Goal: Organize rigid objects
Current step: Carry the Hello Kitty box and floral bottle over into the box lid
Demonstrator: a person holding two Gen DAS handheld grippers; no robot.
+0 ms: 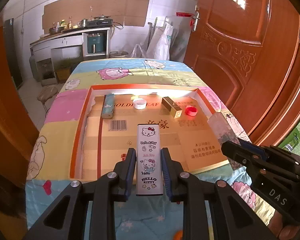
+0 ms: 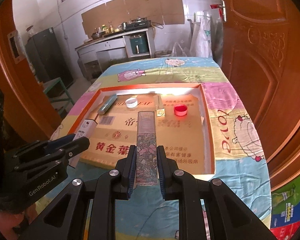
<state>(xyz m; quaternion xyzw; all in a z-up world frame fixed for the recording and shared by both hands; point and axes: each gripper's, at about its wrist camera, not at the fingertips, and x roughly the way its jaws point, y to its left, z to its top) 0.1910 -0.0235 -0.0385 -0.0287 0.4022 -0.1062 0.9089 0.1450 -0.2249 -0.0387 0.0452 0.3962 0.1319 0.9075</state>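
Nearest the left wrist camera, the left gripper (image 1: 148, 168) is clamped on a white Hello Kitty case (image 1: 149, 158), its blue-padded fingers (image 1: 130, 166) pressing both long sides. The case's long axis runs straight away from the camera, along the fingers, with the printed face up and the far end reaching out over the near part of the orange-rimmed tray (image 1: 81, 120). In the right wrist view, the right gripper (image 2: 145, 170) likewise grips a floral-patterned case (image 2: 146, 148) by its long sides; that case also points forward along the fingers, its far end over the tray's cardboard liner (image 2: 180, 140).

Inside the tray, toward its far wall, lie four things in a rough row. A blue case (image 1: 108, 106) sits at the left, its long axis running roughly front to back with a slight tilt. A white cap (image 1: 139, 103) rests open side up near the middle. A gold box (image 1: 172, 107) lies angled, one square end facing the camera. A red cap (image 1: 191, 111) sits just beside it on the right, open side up.

The tray rests on a table covered by a cartoon-sheep cloth (image 1: 114, 73). A carved wooden door (image 1: 240, 50) stands to the right.
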